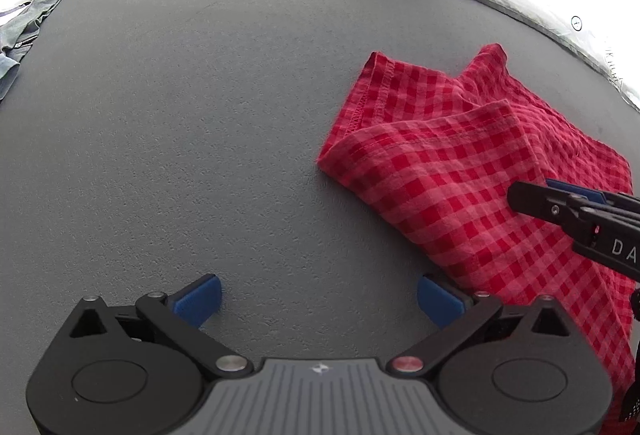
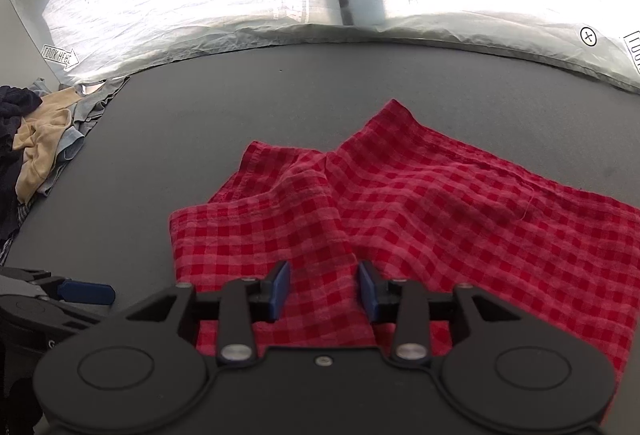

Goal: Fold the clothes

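A pair of red checked shorts (image 2: 420, 211) lies partly folded on the grey surface (image 2: 280, 95); in the left wrist view the shorts (image 1: 472, 171) are at the right. My right gripper (image 2: 324, 291) is open, hovering low over the near part of the shorts, with cloth between and below its blue pads; it also shows in the left wrist view (image 1: 560, 203). My left gripper (image 1: 318, 299) is wide open and empty over bare surface just left of the shorts; its right pad (image 1: 440, 299) is next to the cloth's edge. It shows at the lower left of the right wrist view (image 2: 80, 291).
A pile of other clothes (image 2: 36, 143) lies at the far left edge of the grey surface. White printed bedding (image 2: 200, 7) runs along the far edge. A grey-blue garment with a zip (image 1: 20, 35) lies at the left in the left wrist view.
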A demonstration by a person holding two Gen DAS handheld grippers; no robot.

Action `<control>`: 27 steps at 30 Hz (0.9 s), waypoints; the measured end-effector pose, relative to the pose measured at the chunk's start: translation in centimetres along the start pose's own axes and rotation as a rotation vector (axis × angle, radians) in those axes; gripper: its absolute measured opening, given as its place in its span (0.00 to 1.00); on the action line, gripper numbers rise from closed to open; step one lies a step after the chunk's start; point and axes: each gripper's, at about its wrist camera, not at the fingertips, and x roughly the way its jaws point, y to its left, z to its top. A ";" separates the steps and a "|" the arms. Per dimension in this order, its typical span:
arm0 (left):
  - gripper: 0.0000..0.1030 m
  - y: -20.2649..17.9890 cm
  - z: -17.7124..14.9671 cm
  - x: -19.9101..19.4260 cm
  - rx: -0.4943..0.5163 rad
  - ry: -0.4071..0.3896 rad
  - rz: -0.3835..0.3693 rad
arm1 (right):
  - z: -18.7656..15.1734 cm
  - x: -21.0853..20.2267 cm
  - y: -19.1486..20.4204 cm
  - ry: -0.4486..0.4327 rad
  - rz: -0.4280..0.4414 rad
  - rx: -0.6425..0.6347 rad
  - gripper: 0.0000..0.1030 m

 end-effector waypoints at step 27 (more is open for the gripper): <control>1.00 -0.8 0.0 0.4 0.033 0.064 0.081 | 2.3 -1.8 -7.0 -0.155 -0.023 0.280 0.01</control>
